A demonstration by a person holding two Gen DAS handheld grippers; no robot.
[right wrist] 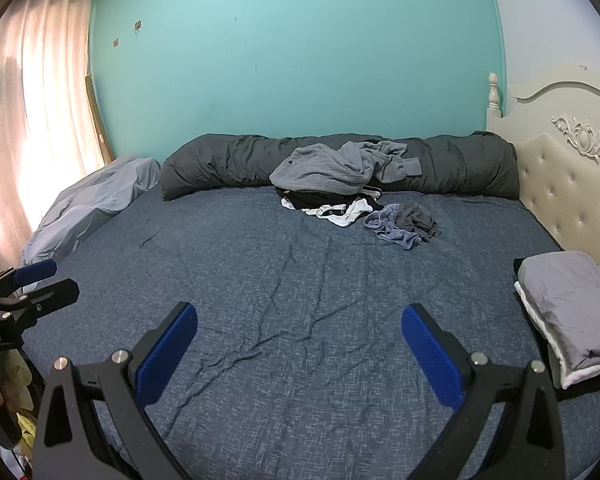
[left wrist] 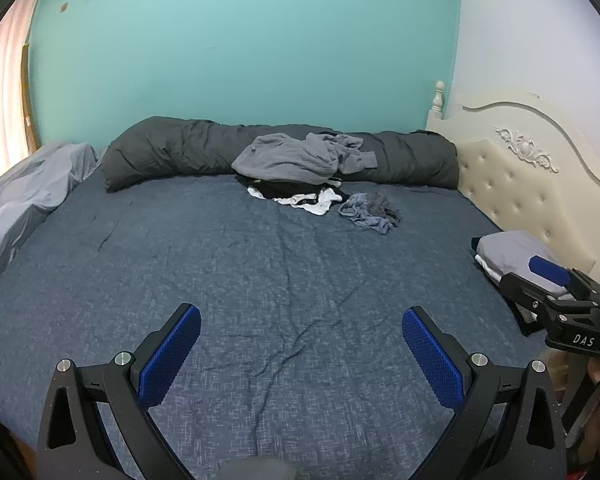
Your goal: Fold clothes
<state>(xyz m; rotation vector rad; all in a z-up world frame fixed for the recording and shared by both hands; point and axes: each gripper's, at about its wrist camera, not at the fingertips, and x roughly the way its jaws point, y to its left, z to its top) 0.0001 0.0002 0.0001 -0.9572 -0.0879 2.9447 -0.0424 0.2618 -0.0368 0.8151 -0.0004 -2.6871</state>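
L gripper [left wrist: 301, 330]: your jaws spread wide, nothing between the blue pads, hanging over bare sheet near the front edge of the bed.
R gripper [right wrist: 299, 328]: same, wide open and empty, over the sheet on the R side.
Cross-view: your R gripper also shows at the R edge of the L cam, just beside the folded stack; L gripper shows at the L edge of the R cam.
Clothes pile [right wrist: 324, 176]: unfolded, far side of the bed, centre; grey top on top, black + white items under it, leaning on the rolled duvet.
Small grey-blue bundle [right wrist: 402, 222]: crumpled, just R of the pile, lying on the sheet, apart from both grippers.
Folded stack [right wrist: 572, 312]: grey piece on top, white under, at the R edge near the headboard.
Duvet [right wrist: 228, 164]: dark grey, rolled along the teal wall.
Sheet [right wrist: 260, 280]: dark blue, creased in the middle.
Headboard [right wrist: 572, 184]: cream, tufted, R side.
Light grey bedding [right wrist: 92, 200]: bunched at L by the curtain [right wrist: 32, 120].
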